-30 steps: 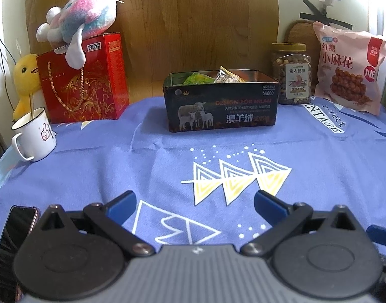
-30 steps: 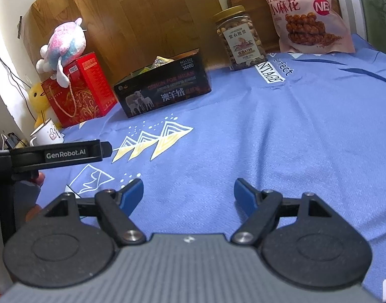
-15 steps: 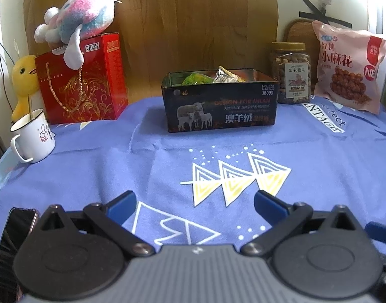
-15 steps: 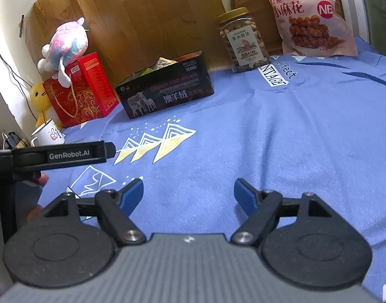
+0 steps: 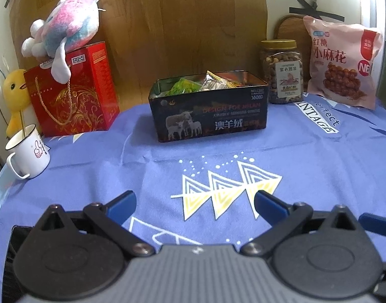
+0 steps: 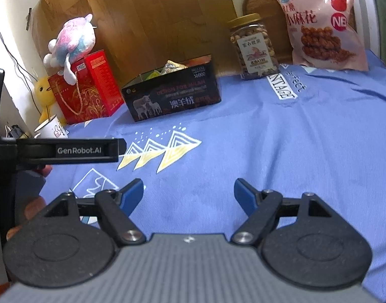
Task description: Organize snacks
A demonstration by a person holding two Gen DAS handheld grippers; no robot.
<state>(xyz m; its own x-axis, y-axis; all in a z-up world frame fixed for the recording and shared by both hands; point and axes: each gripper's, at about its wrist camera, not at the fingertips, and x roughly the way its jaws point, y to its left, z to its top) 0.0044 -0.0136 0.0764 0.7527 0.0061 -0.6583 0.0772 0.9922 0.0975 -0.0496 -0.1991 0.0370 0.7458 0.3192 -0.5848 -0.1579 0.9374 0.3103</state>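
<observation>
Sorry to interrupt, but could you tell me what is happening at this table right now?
A person holds two handheld grippers above a blue cloth to organize snacks. The left gripper and right gripper are both open and empty, touching nothing. Small packets already sit in the open black tin. The nut jar and the pink snack bag stand behind it to the right, outside the tin.

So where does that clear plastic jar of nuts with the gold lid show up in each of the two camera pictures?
Left wrist view: the clear plastic nut jar with the gold lid stands upper right, at the back of the table.
Right wrist view: the same jar stands upper right of centre, at the back.
Shared landmark: in both views the pink snack bag with red print stands just right of the jar.
</observation>
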